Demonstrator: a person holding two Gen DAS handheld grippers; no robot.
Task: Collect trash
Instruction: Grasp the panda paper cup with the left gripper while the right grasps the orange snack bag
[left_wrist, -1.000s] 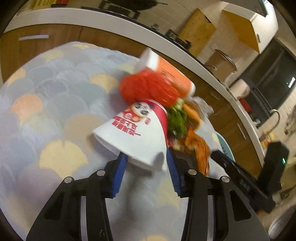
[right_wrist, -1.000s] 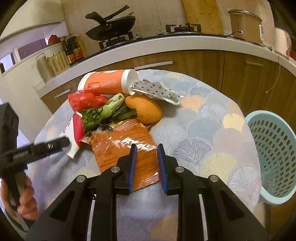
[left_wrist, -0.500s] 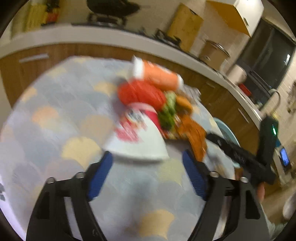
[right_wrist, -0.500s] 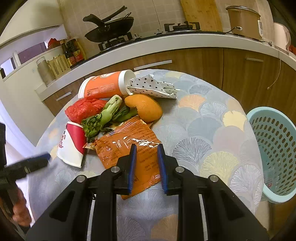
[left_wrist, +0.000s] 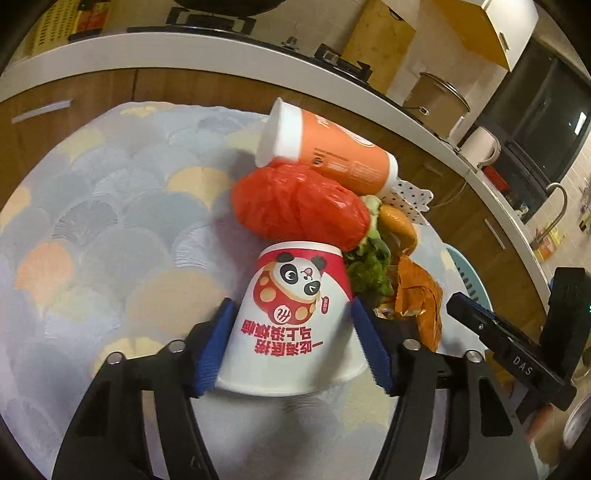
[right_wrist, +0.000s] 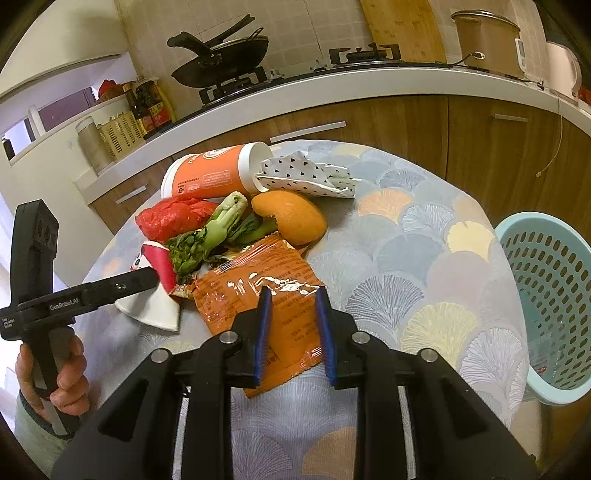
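A white and red paper cup with a panda (left_wrist: 295, 314) lies on its side on the round table, base pointing away. My left gripper (left_wrist: 291, 304) is closing on it, and both blue pads touch its sides. Behind the cup sit a red plastic bag (left_wrist: 299, 206), an orange tube cup (left_wrist: 332, 147) and greens (left_wrist: 369, 266). My right gripper (right_wrist: 293, 292) hovers over an orange snack packet (right_wrist: 258, 291). Its jaws are opening and nothing is pinched between them. An orange peel (right_wrist: 291, 216) and a dotted paper (right_wrist: 306, 175) lie further back.
A light blue mesh basket (right_wrist: 554, 280) stands beside the table on the right, below its edge. A wooden cabinet and counter with a wok (right_wrist: 221, 59) and a pot (right_wrist: 484, 37) curve behind. A hand (right_wrist: 62, 384) grips the left tool.
My left gripper let the panda cup go, spread wide and drew back, then came forward and narrowed around it again. My right gripper's jaws widened slightly over the packet.
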